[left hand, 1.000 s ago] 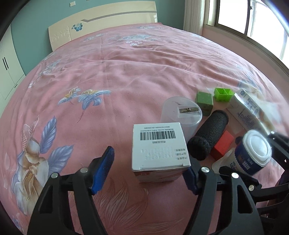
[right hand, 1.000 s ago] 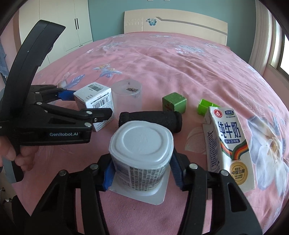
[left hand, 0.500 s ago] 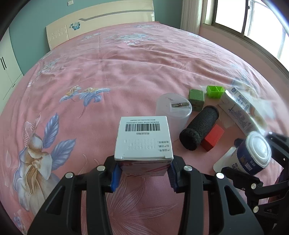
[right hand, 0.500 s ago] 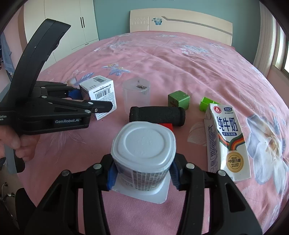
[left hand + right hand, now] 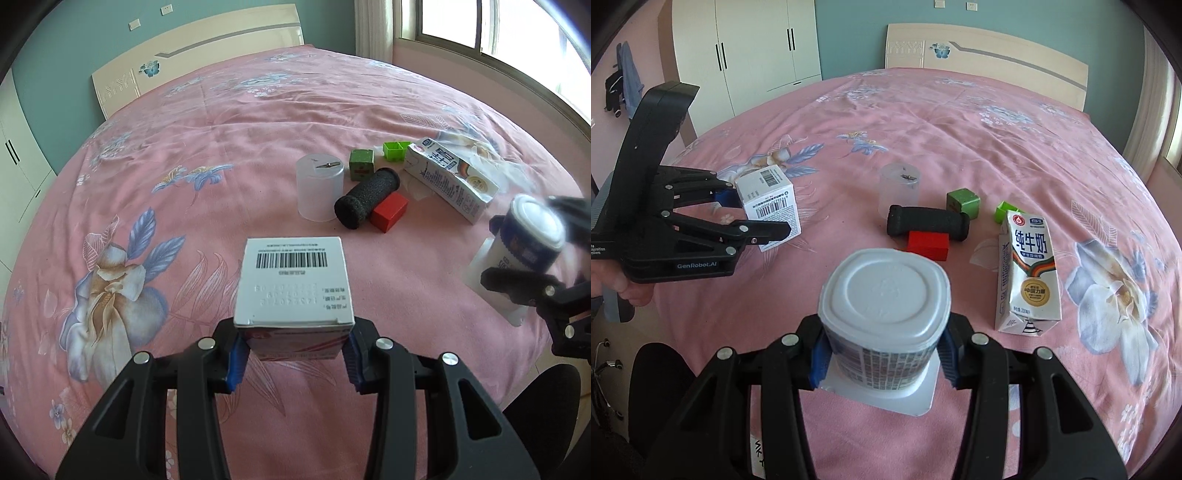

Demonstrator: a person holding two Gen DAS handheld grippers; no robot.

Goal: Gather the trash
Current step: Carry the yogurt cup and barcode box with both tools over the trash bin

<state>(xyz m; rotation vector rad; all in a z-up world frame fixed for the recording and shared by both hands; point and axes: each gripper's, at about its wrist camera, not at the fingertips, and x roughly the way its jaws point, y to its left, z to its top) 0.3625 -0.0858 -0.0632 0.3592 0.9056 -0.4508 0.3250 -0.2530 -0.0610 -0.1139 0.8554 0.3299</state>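
My left gripper (image 5: 293, 354) is shut on a white barcode box (image 5: 293, 286) and holds it above the pink bedspread; the box also shows in the right wrist view (image 5: 768, 201), clamped by the left gripper (image 5: 757, 214). My right gripper (image 5: 882, 356) is shut on an upturned yogurt cup (image 5: 884, 306), lifted off the bed; it shows blurred in the left wrist view (image 5: 532, 236). A milk carton (image 5: 1028, 273) lies on the bed to the right of the cup.
On the bed lie a clear plastic cup (image 5: 899, 188), a black foam roller (image 5: 927, 223), a red block (image 5: 929, 243), a dark green cube (image 5: 962, 203) and a bright green piece (image 5: 1004, 210). A headboard (image 5: 986, 55) and a wardrobe (image 5: 753, 48) stand behind.
My left gripper closed on the barcode box and pulled it back, away from the clear cup. My right gripper rose and drew back with the yogurt cup.
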